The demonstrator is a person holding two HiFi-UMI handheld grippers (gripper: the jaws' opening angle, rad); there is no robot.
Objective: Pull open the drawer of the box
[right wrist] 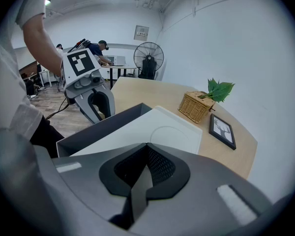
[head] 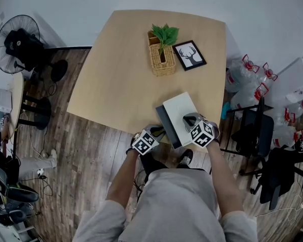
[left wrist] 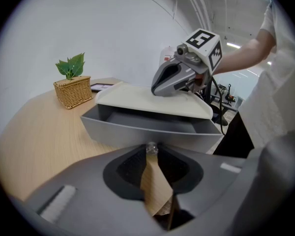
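The box (head: 181, 110) sits at the near edge of the worktop (head: 116, 74), right in front of the person. Its grey drawer (head: 165, 126) comes out of the side that faces their left hand. That makes the left gripper (head: 156, 133) the one placed for the pull, and it lines up squarely with the job. In the left gripper view the drawer front (left wrist: 137, 132) runs broadside across the picture. The small clear knob (left wrist: 151, 148) at its middle sits dead ahead, right at the tips of the fingers (left wrist: 137, 166). The fingers are closed onto the knob, with no daylight at the tips and only a wedge of worktop showing further back. The drawer already stands partly out, and its hollow shows under the white lid. I'd say the stroke to come runs straight back along the left gripper's own line, away from the box and square to the drawer front. Any sideways drift looks likely to twist the fingers off so small a knob. The right gripper (head: 190, 119) comes in from the other side. Its fingers are closed with nothing between them, and their tips are pressed down on the white top of the box, which looks like bracing against the pull. The basket with a plant (head: 163, 59) and the picture frame (head: 189, 55) stand well apart at the far side.
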